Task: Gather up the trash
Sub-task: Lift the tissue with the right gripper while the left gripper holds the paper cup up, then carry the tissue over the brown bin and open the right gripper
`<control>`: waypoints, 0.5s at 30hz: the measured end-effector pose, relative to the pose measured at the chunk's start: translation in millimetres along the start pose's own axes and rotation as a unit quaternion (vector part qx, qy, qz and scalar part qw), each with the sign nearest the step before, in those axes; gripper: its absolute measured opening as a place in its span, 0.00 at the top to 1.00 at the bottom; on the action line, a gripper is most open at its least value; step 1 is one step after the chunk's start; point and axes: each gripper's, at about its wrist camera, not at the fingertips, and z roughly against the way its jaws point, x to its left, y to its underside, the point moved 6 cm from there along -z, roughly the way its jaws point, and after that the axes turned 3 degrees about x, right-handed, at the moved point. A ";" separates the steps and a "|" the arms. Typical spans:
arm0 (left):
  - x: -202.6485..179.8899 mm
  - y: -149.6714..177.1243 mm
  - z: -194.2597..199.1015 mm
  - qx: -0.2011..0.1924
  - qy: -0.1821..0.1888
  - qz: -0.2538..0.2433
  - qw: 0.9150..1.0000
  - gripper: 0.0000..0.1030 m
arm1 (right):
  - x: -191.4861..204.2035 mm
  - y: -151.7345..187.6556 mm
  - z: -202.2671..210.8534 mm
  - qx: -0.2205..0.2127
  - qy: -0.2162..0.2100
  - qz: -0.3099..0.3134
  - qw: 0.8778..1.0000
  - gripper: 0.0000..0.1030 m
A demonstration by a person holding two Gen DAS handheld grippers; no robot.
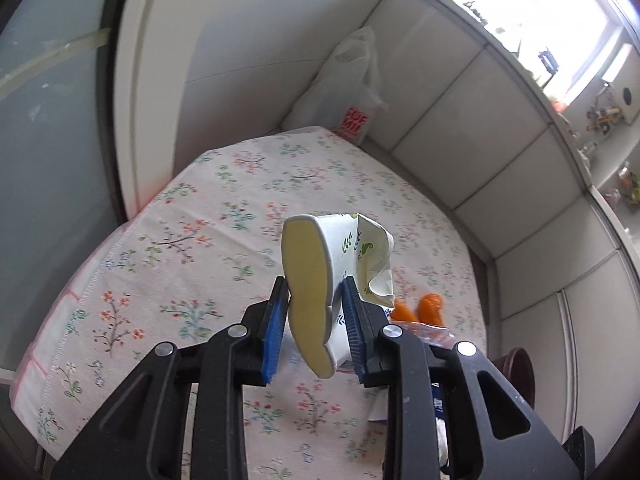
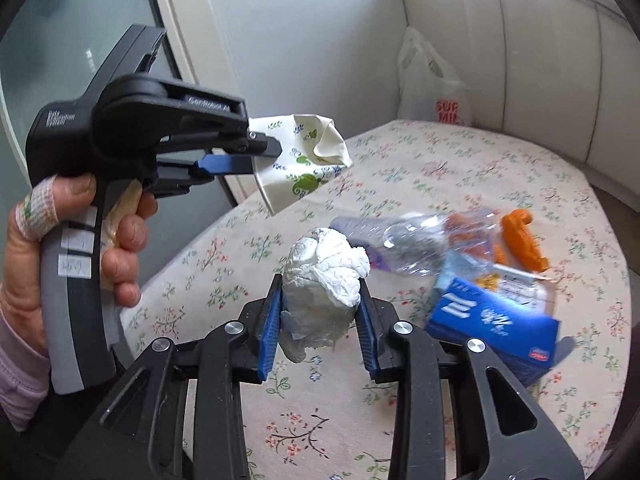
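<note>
Item one: your left gripper (image 1: 316, 320), blue pads clamped on a crushed paper cup (image 1: 332, 276) with green leaf print. The pads press the cup's flattened base from both sides; its crumpled mouth points away from you. The cup hangs in the air above the floral tablecloth (image 1: 168, 280), touching nothing else. In the right wrist view the same gripper (image 2: 256, 156) juts in from the left edge, held by your hand (image 2: 80, 240), which has a bandaged finger, with the cup (image 2: 304, 160) sticking out ahead of it.

Item two: your right gripper (image 2: 320, 312), pads closed on a crumpled white wad (image 2: 324, 276) of tissue or thin plastic; which one you cannot tell. The wad bulges above the pads and is also clear of the tablecloth.

Item three, loose on the tablecloth, right of the wad: a squashed clear plastic bottle (image 2: 412, 240) lying on its side, an orange plastic piece (image 2: 524, 240) just beyond it, and a blue carton (image 2: 492, 320) with white lettering, nearest to you. Bottle and carton overlap.

Item four: a white plastic bag (image 2: 432, 80) with red lettering, standing upright at the far edge of the tablecloth against the pale panelled wall.
</note>
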 end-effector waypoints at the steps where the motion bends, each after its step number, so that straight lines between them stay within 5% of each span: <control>1: -5.9 1.3 0.8 -0.001 0.004 -0.003 1.000 0.73 | -4.4 -1.7 7.6 -0.008 0.004 -0.004 1.000 0.69; 9: -49.5 15.1 -2.8 0.007 0.033 -0.033 0.999 0.73 | -70.8 -13.9 78.2 -0.087 0.080 -0.040 0.992 0.69; 15: -84.8 33.7 -18.7 0.033 0.052 -0.061 0.996 0.73 | -145.7 -13.2 143.2 -0.144 0.169 -0.094 0.971 0.69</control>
